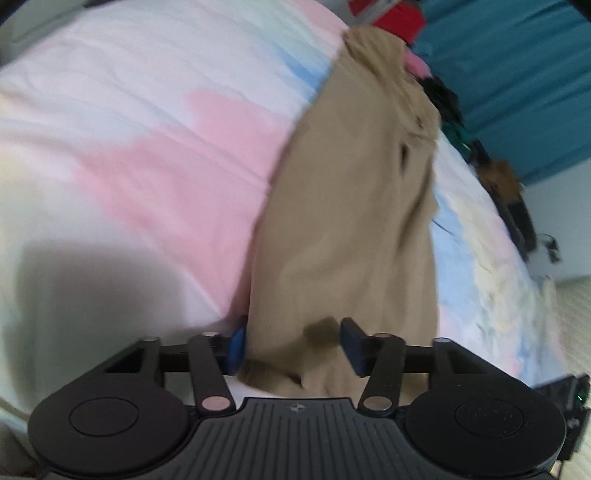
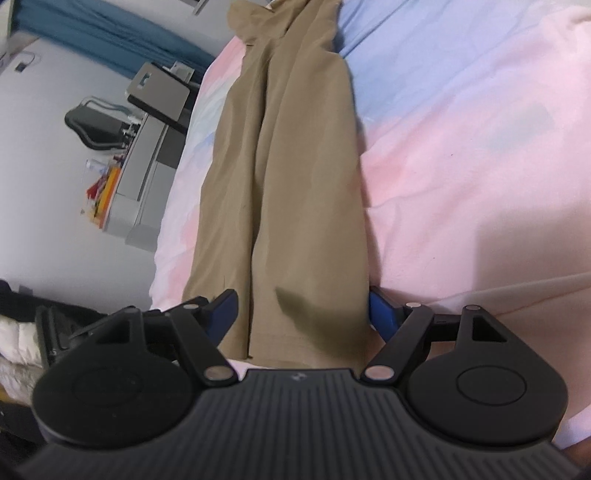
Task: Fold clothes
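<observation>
Tan trousers [image 1: 347,221] lie lengthwise on a bed with a pastel pink and blue cover [image 1: 147,166]. In the left wrist view their near end is bunched between the blue fingertips of my left gripper [image 1: 293,345], whose jaws stand wide apart, open. A dark slit and a button show on the cloth farther up. In the right wrist view the trousers [image 2: 288,177] run away from me, both legs side by side. The hemmed near end sits between the fingers of my right gripper [image 2: 301,314], which is also open, one finger on each side of the cloth.
A red item [image 1: 399,18] and dark clothes [image 1: 443,99] lie at the bed's far edge before a teal curtain [image 1: 517,74]. Left of the bed stand a grey desk [image 2: 144,177] with a laptop [image 2: 159,92], a chair [image 2: 96,122] and colourful items.
</observation>
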Available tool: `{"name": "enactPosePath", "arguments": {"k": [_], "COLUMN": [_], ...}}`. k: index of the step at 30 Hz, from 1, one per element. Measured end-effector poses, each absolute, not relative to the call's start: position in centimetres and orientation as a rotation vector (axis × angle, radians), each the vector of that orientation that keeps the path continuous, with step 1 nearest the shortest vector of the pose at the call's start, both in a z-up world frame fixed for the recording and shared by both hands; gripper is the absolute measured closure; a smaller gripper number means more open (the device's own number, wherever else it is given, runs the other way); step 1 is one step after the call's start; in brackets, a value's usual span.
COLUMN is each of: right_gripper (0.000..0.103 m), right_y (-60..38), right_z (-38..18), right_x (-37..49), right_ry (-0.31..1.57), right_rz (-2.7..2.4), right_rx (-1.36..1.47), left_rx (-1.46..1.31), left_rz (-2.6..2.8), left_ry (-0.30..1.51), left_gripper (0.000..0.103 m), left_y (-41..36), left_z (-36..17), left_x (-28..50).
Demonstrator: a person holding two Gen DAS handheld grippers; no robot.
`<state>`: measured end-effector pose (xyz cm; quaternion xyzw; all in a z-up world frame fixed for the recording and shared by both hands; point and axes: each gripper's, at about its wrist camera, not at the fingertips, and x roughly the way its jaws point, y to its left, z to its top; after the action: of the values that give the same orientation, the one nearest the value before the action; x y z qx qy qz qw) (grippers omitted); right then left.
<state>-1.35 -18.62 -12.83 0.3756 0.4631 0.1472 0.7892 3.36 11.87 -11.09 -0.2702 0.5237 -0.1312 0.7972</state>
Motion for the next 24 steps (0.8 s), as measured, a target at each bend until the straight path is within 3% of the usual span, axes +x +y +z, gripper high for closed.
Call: {"name": "enactPosePath", "arguments": {"k": [4,6,18,24], "right_gripper": [0.036,0.038,0.039,0.039], "right_y": [-18.5,-18.2,-20.4,-18.7], "right_z": [-12.6,-12.3,-11.9,-12.2], "right_x": [-1.7,-2.0,-4.7,-4.7], "right_ry": [0.994,0.988,0.882,0.943], "right_rz": [0.321,0.321,0.322,0.384], "right_rx": [0.816,0.794,1.025,1.025], "left_rx": [-0.594,-0.607,-0.711,-0.705], "left_rz": [-0.274,-0.273,-0.263,-0.256], "left_ry": [1.125,1.118,1.038,1.044], "left_gripper": [0.085,0.089,0.091,0.09], "left_y": [12.0,12.1,13.5,13.1], "left_z": [-11.3,-11.4,-10.5,-10.6], "left_x": [3.0,2.8,2.1,2.5]}}
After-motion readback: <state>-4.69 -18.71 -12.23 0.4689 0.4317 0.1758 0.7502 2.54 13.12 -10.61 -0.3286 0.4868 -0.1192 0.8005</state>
